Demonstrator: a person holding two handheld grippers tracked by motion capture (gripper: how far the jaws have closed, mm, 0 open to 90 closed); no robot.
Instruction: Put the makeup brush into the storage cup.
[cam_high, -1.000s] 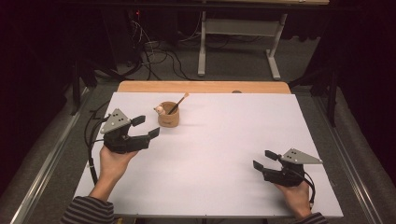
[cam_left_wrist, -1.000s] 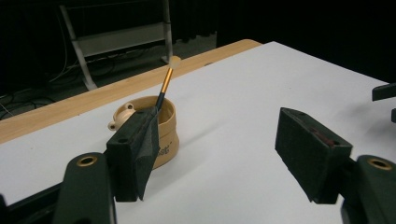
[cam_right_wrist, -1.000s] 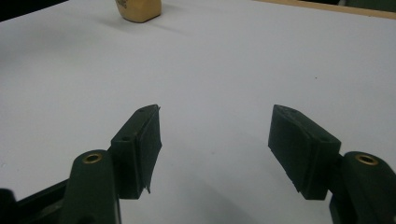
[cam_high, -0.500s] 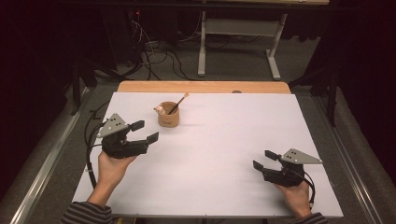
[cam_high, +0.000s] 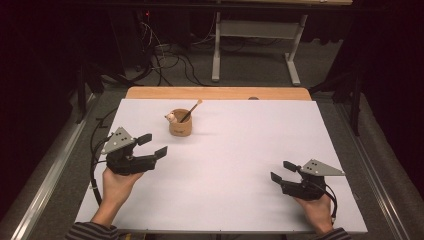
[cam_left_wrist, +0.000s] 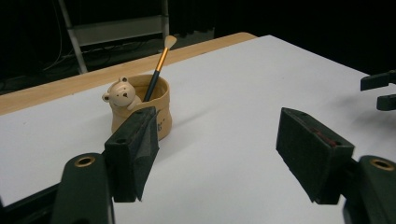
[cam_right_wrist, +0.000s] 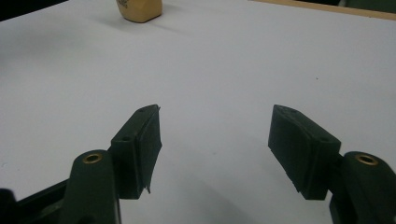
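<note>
A small tan cup (cam_high: 180, 124) with a bear figure (cam_left_wrist: 122, 94) on its rim stands on the white table sheet (cam_high: 235, 150), toward the back left. A paintbrush (cam_left_wrist: 159, 60) leans in it, bristles up. My left gripper (cam_high: 153, 145) is open, held a short way in front and left of the cup (cam_left_wrist: 148, 112), nothing between its jaws. My right gripper (cam_high: 283, 171) is open near the front right, low over bare sheet, pointing left. In the right gripper view the cup (cam_right_wrist: 139, 9) sits far off at the top edge beyond the right gripper (cam_right_wrist: 215, 135).
A wooden table edge (cam_high: 215, 93) runs along the back of the sheet. Beyond it stand a metal desk frame (cam_high: 255, 45) and loose cables (cam_high: 165, 55) on the dark floor. A metal rail (cam_high: 50, 180) borders the left side.
My left gripper has drawn back toward the near left, away from the cup. The right gripper has stayed in place.
</note>
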